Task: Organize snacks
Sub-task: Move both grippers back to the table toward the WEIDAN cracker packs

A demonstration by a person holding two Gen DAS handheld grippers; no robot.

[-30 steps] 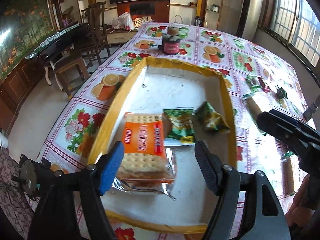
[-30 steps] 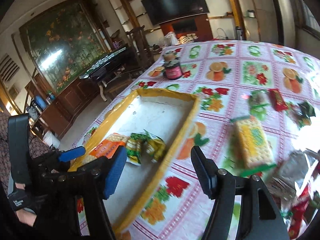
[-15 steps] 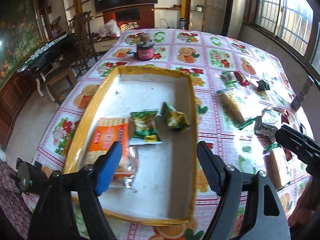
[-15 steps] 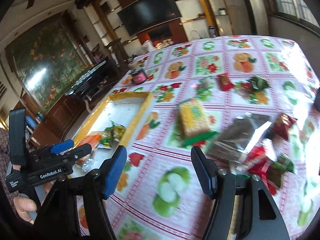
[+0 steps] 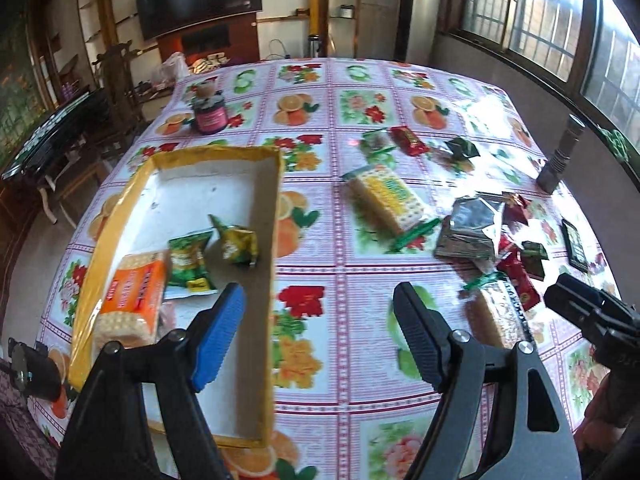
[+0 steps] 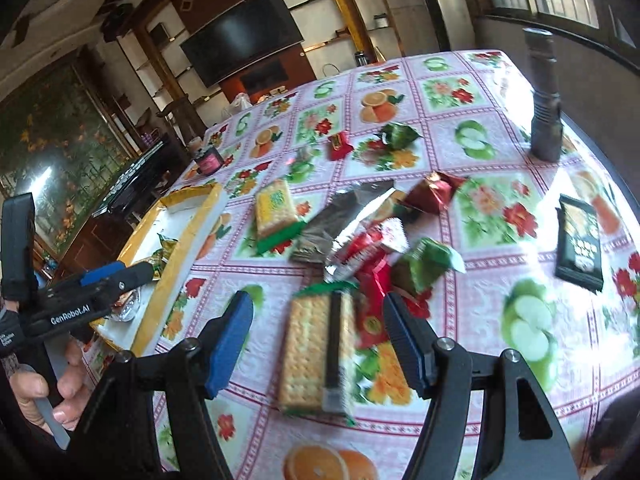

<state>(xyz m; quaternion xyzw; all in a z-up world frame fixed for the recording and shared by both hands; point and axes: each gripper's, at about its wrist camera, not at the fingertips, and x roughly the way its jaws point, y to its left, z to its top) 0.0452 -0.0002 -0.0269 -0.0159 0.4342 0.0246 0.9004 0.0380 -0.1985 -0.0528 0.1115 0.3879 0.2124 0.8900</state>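
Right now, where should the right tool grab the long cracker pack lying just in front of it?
Grip the cracker pack across its narrow middle, coming down from above. It lies flat on the tablecloth, its long sides running away from the open right tool, so the fingers probably fit one on each side.

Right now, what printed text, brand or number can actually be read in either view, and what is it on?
"GenRobot.AI": white lettering on the body of the left gripper, seen from the right wrist view.
Orange cracker pack in the yellow tray: red side lettering, too blurred.
Black packet: pale print, unreadable.
Dark jar: pink label, too small.
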